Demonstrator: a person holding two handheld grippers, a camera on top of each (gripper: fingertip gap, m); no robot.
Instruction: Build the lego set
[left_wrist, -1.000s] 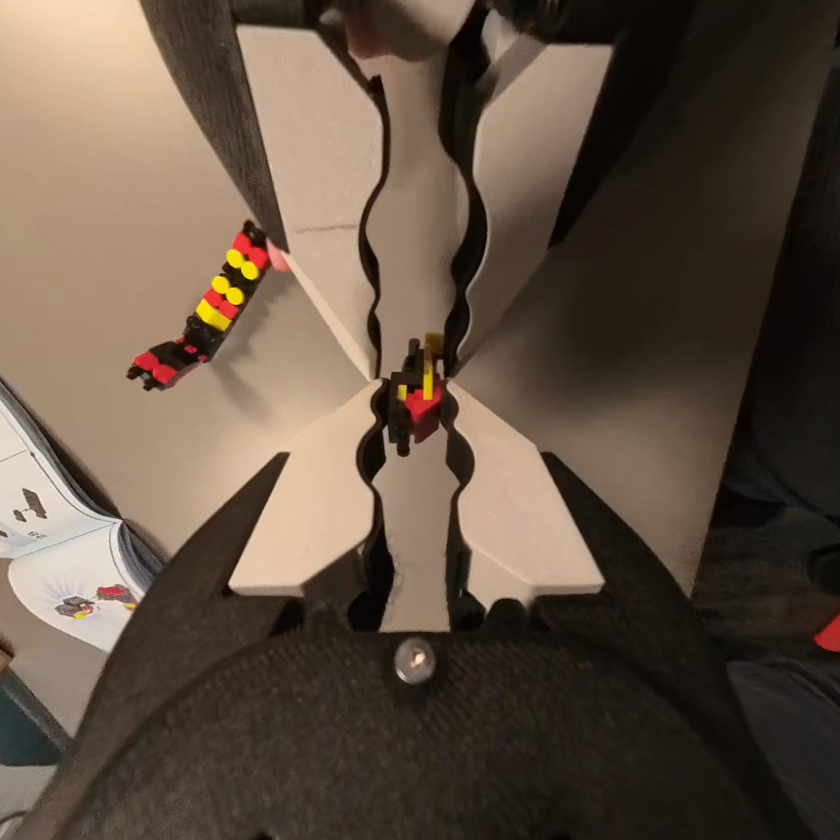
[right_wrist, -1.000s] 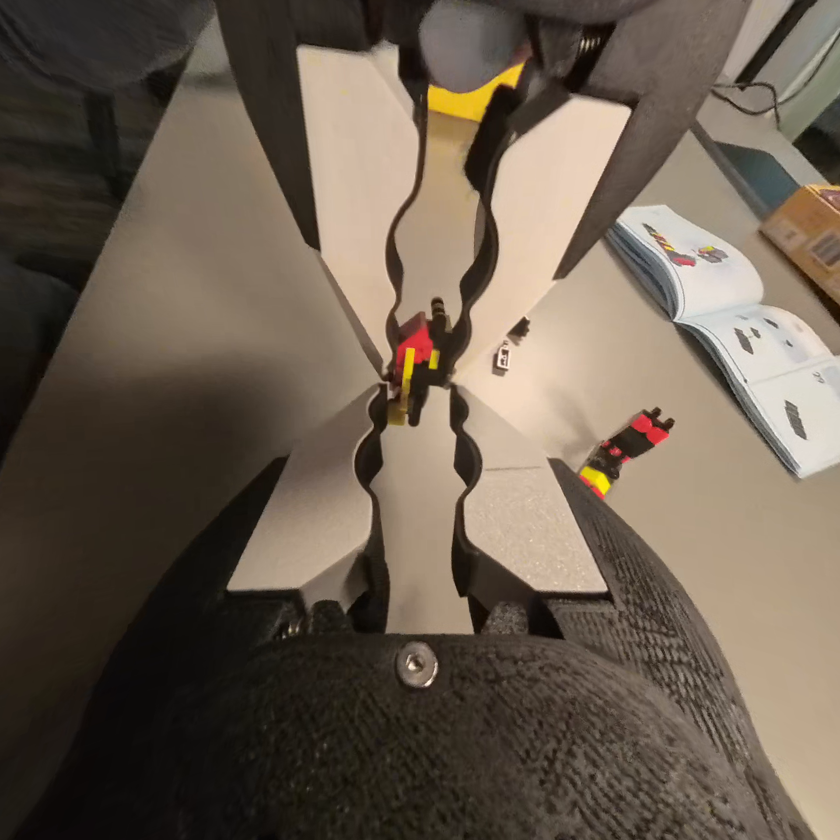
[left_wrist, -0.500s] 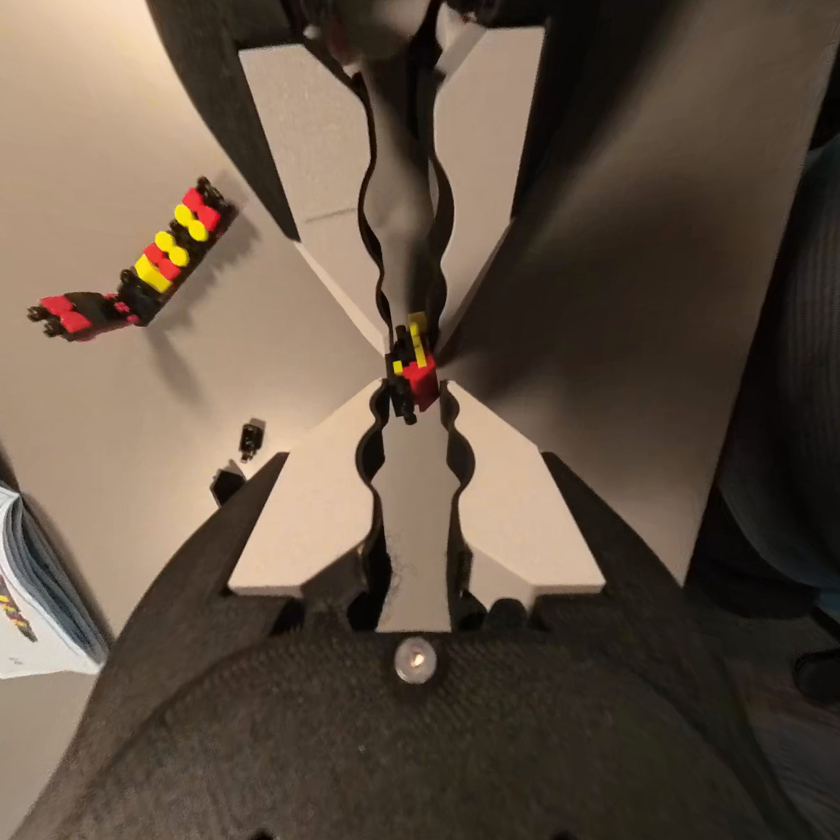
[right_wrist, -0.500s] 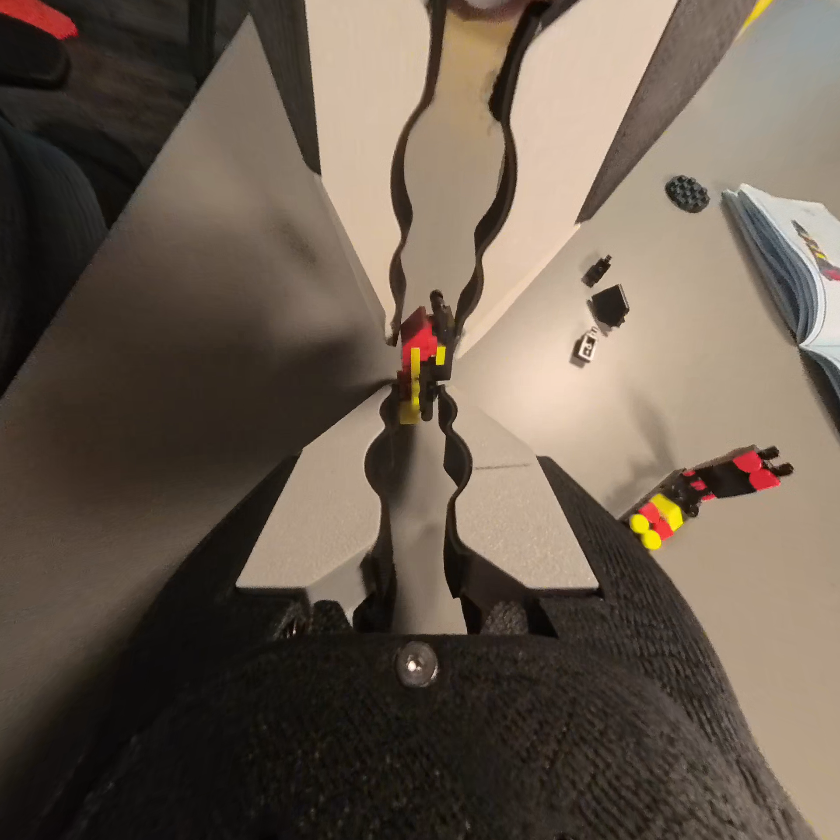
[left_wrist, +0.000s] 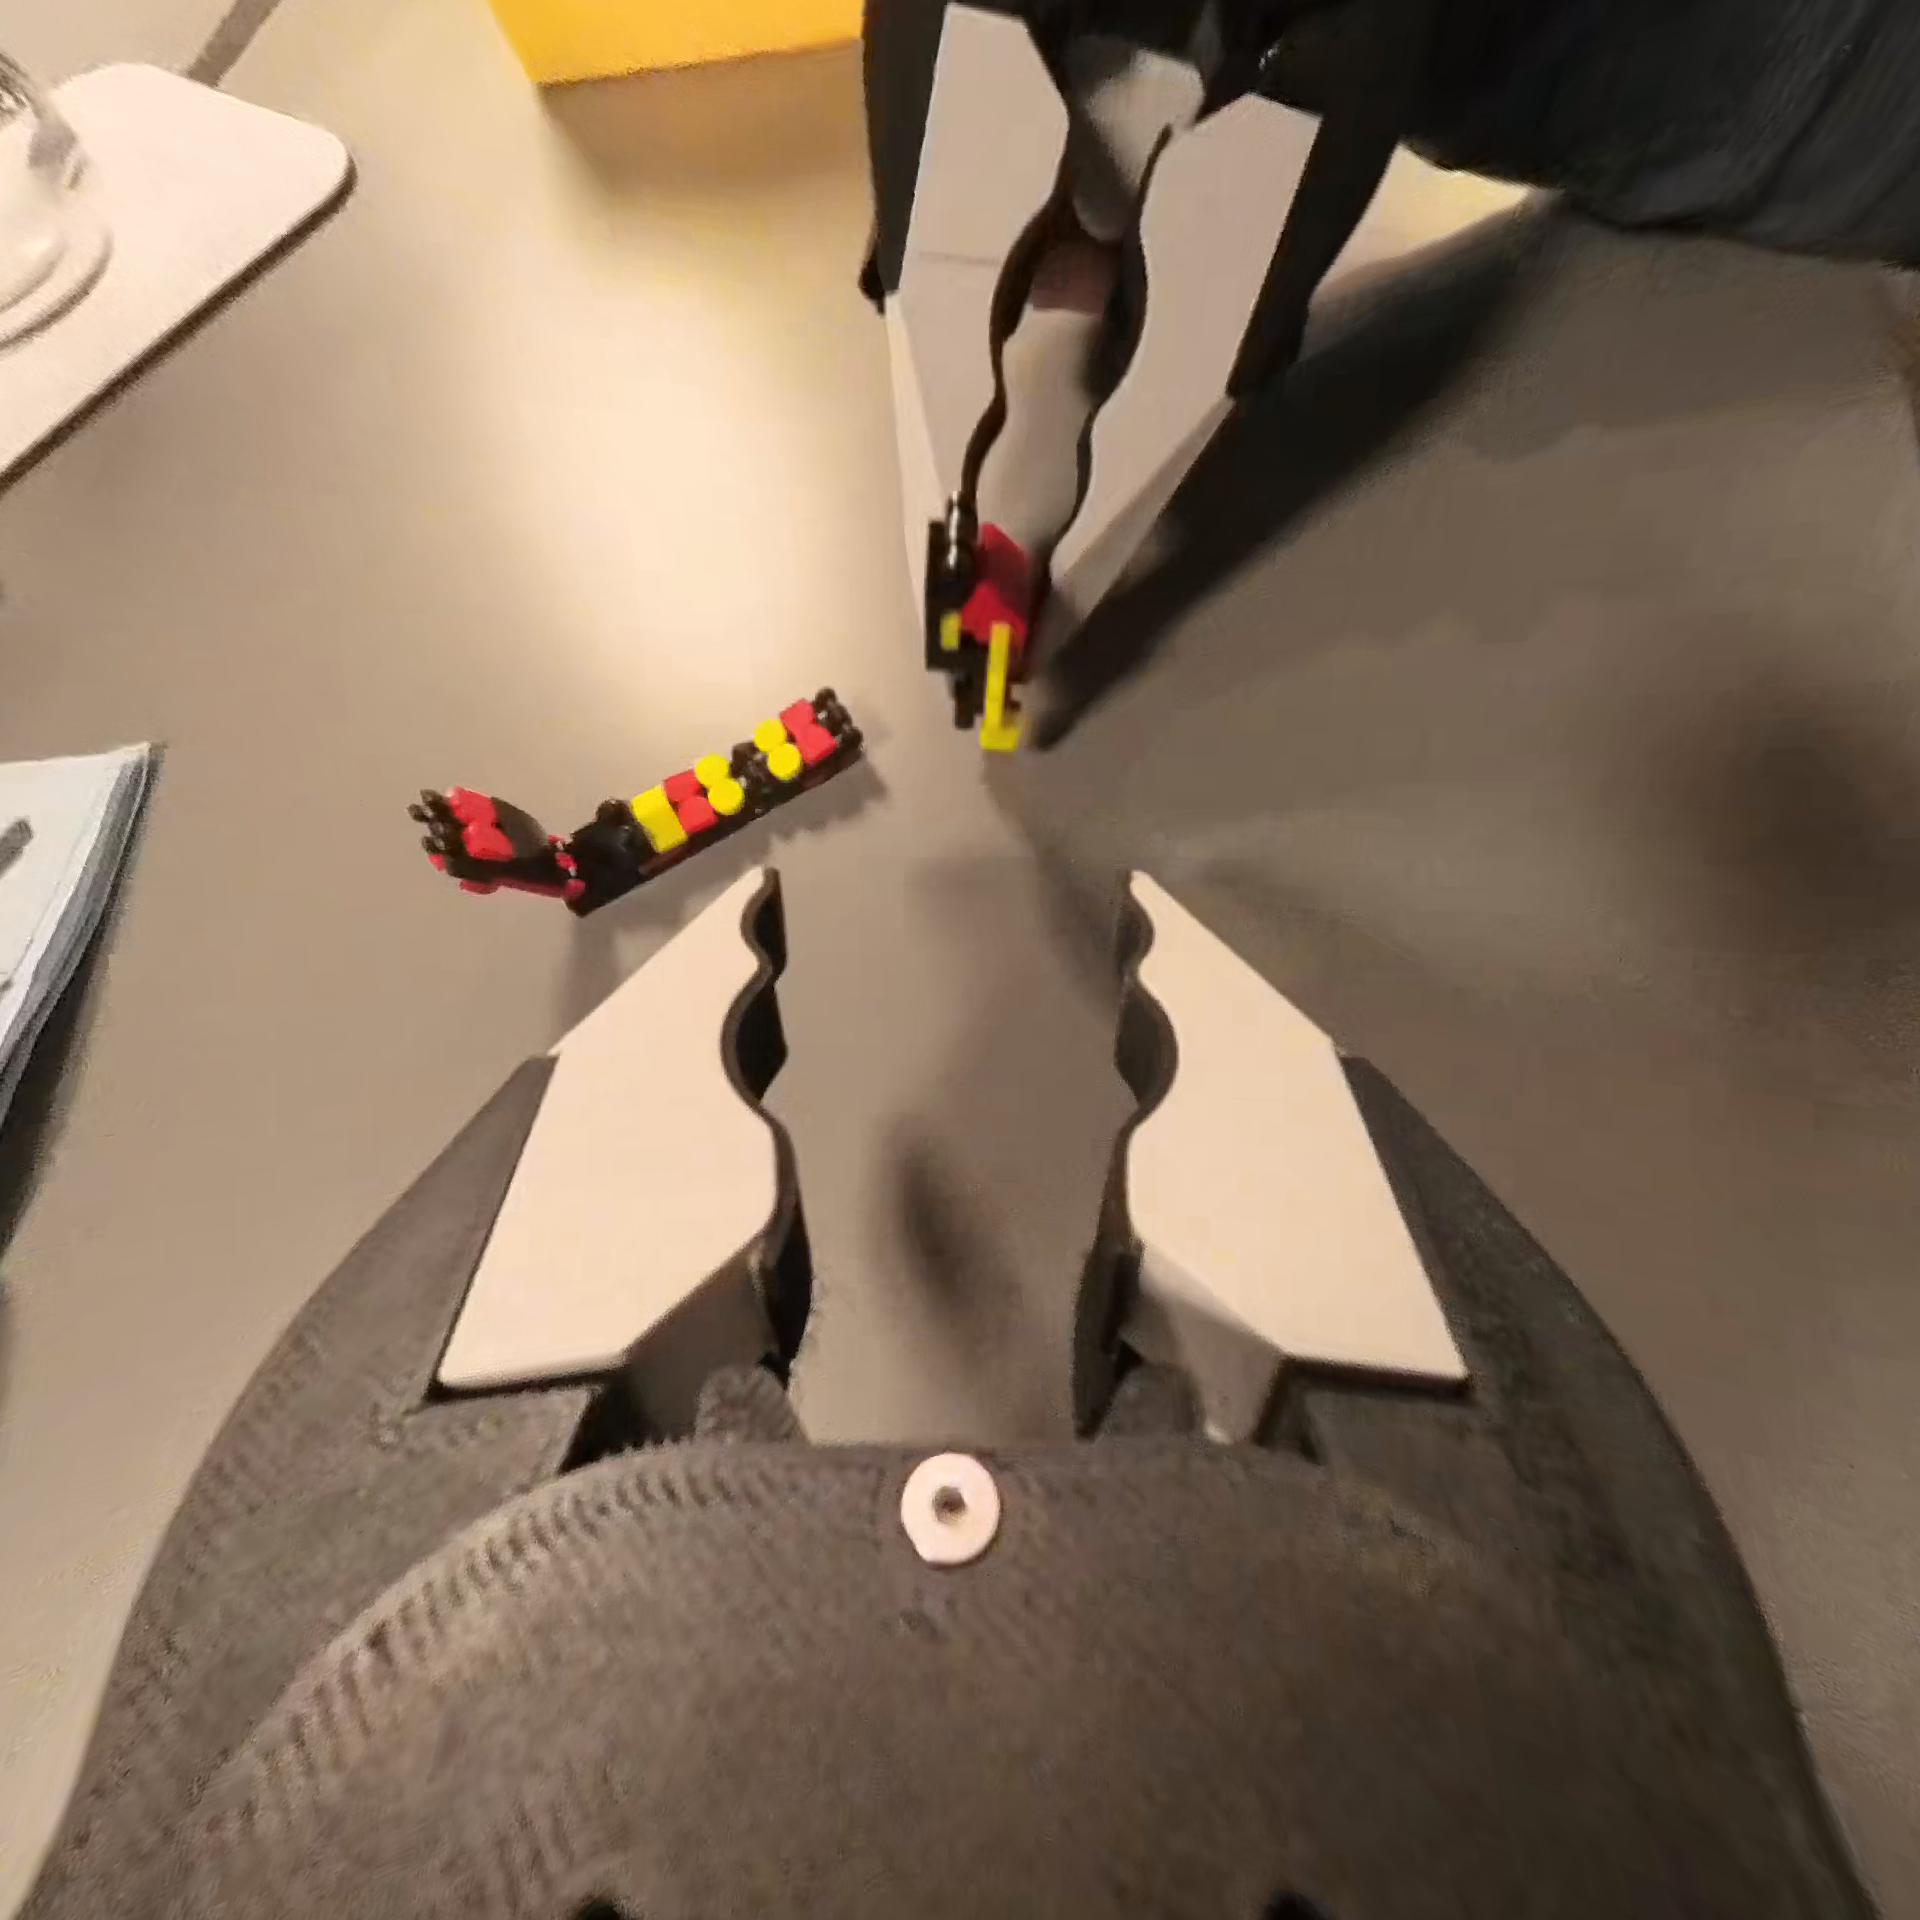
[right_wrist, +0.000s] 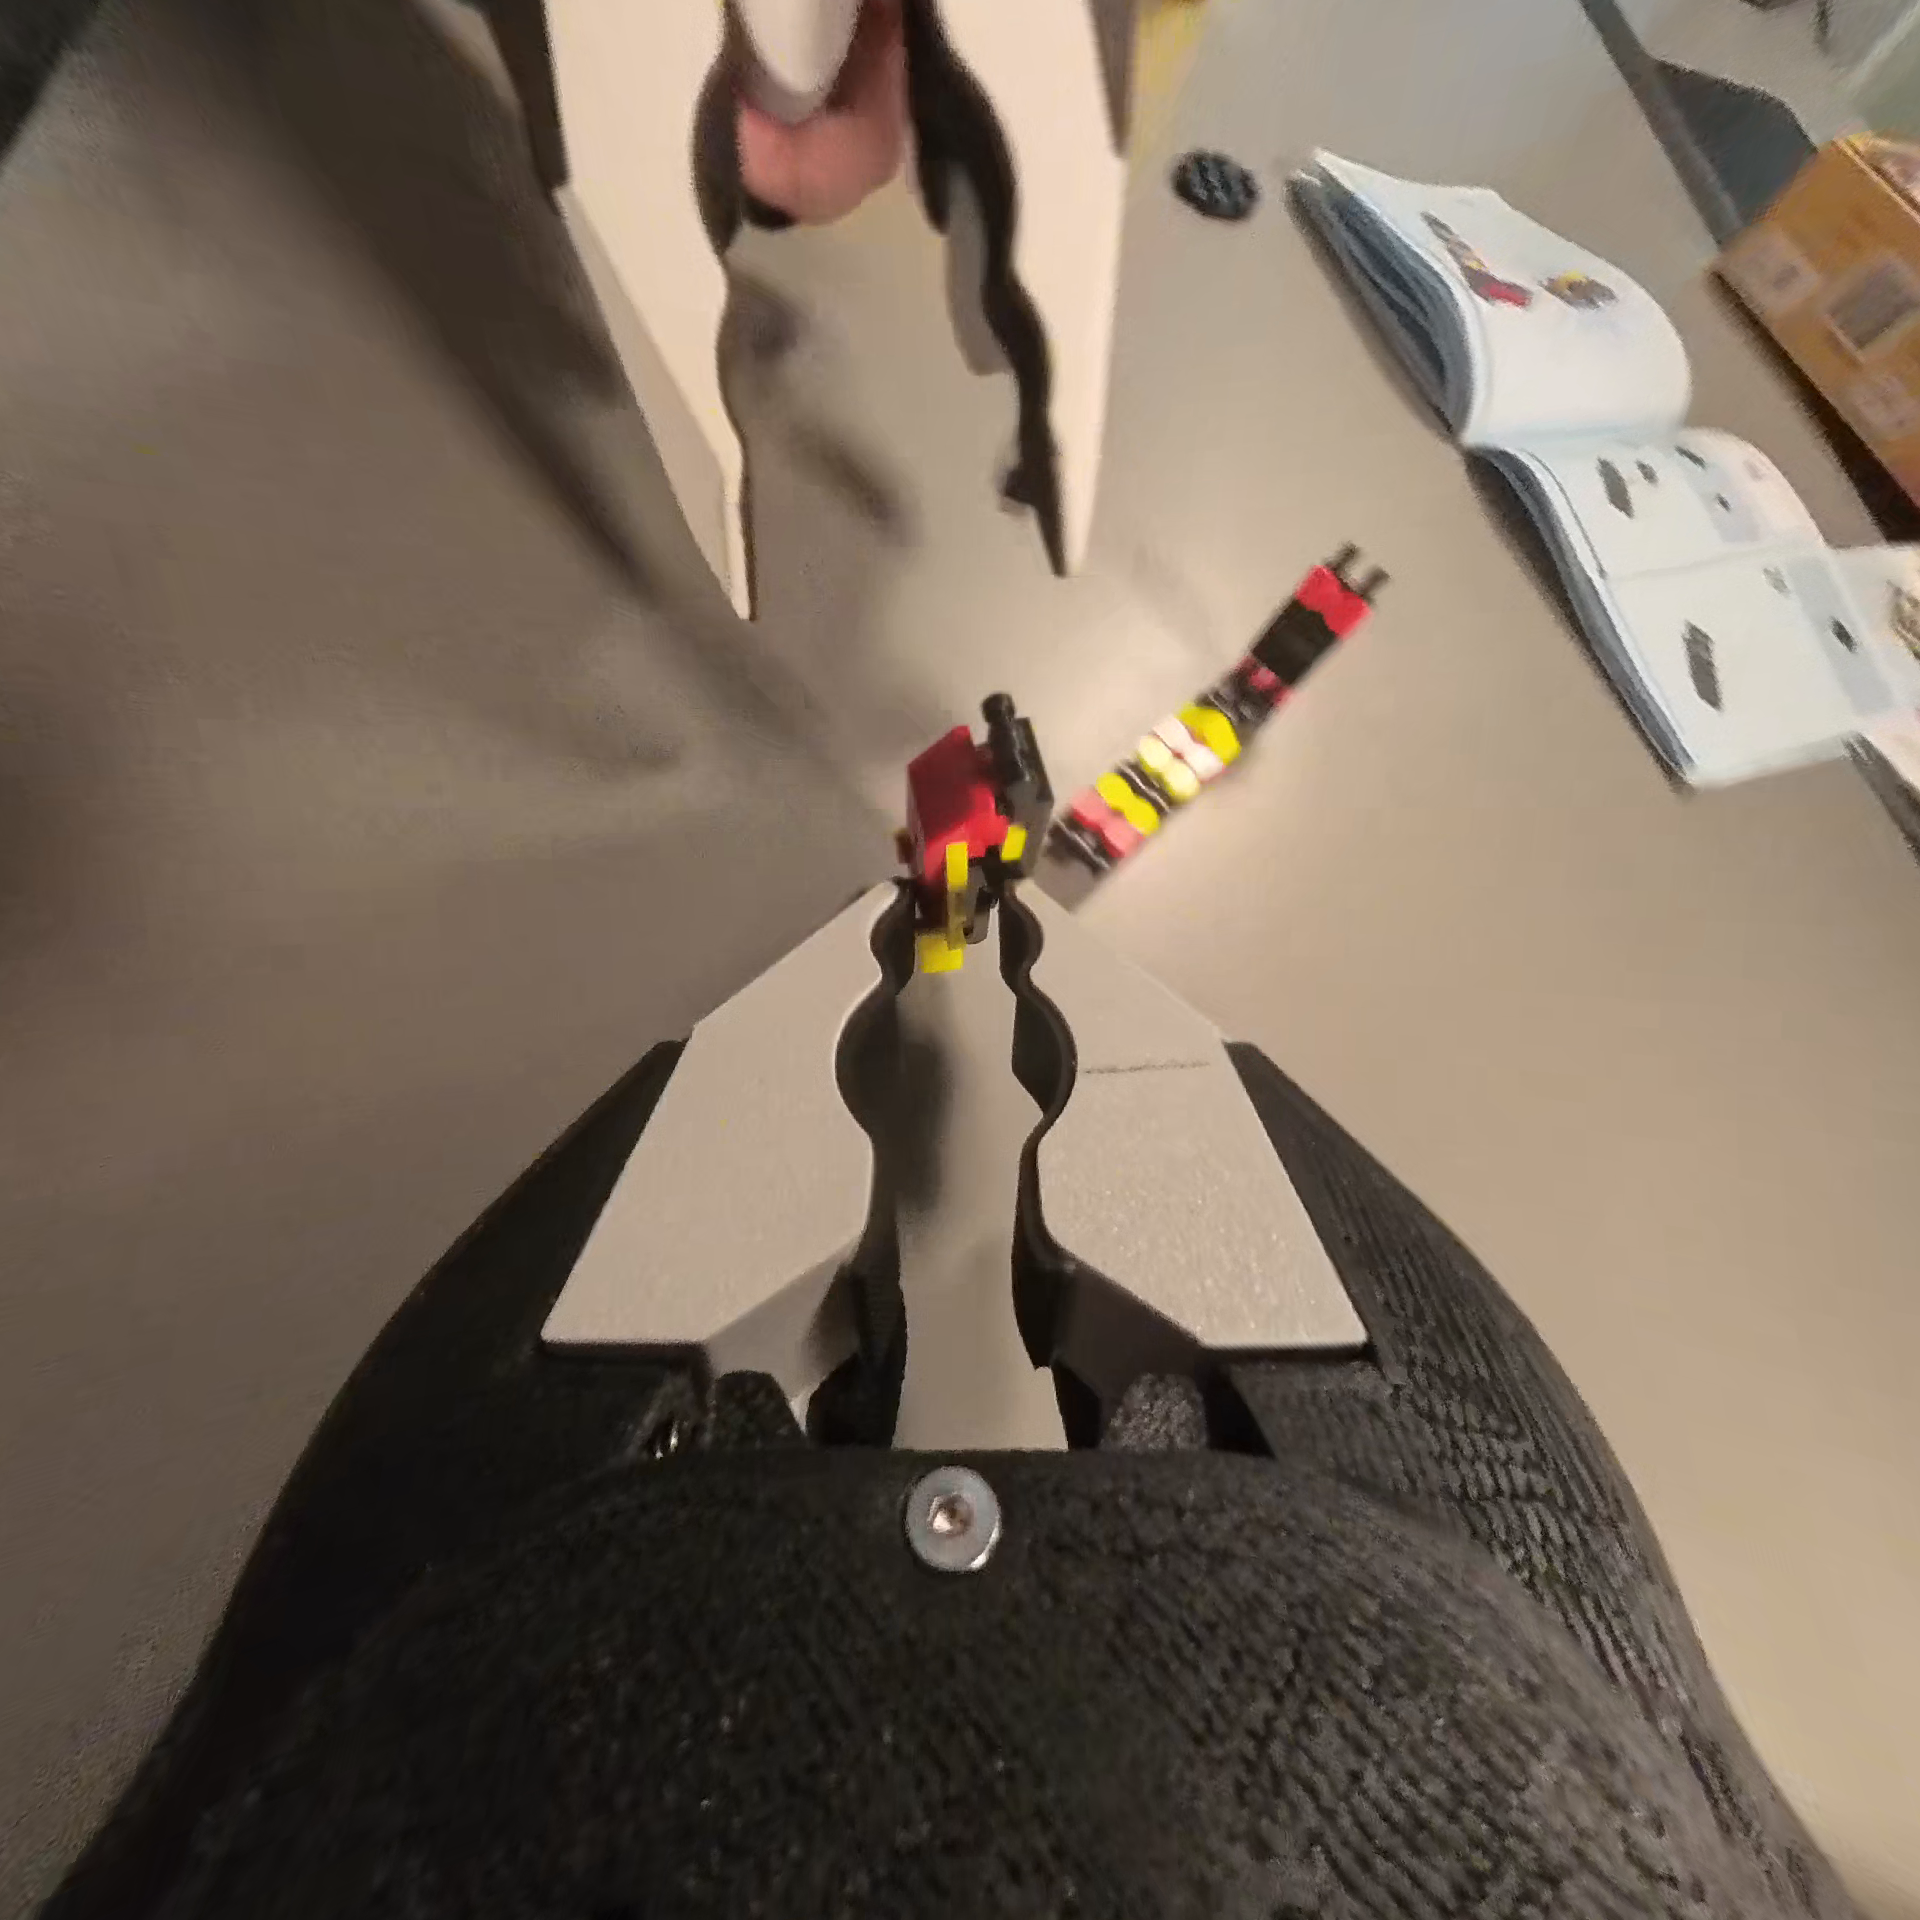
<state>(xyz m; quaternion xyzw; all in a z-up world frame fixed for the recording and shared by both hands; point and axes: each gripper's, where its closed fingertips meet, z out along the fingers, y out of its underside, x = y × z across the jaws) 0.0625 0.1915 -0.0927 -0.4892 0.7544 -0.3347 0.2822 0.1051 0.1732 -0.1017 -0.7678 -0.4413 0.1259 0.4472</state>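
From my left camera the booklet (left_wrist: 62, 894) is cut by the left edge, and the yellow box (left_wrist: 675, 36) by the top edge. The glass (left_wrist: 42, 208) on the white mat (left_wrist: 177, 239) is cut too and blurred. In my right camera the long model (right_wrist: 1216, 738) is smeared by motion; I cannot tell its studs. The lower part of the small model (right_wrist: 966, 831) is hidden between my right gripper's (right_wrist: 951, 920) fingertips. The cardboard box (right_wrist: 1839, 301) is cut by the right edge.

A plain grey-beige desk (left_wrist: 468, 436) fills both views, warm light pooling at its upper middle in the left wrist view; a pale flat base (left_wrist: 156, 239) sits upper left, a yellow box (left_wrist: 675, 31) at top
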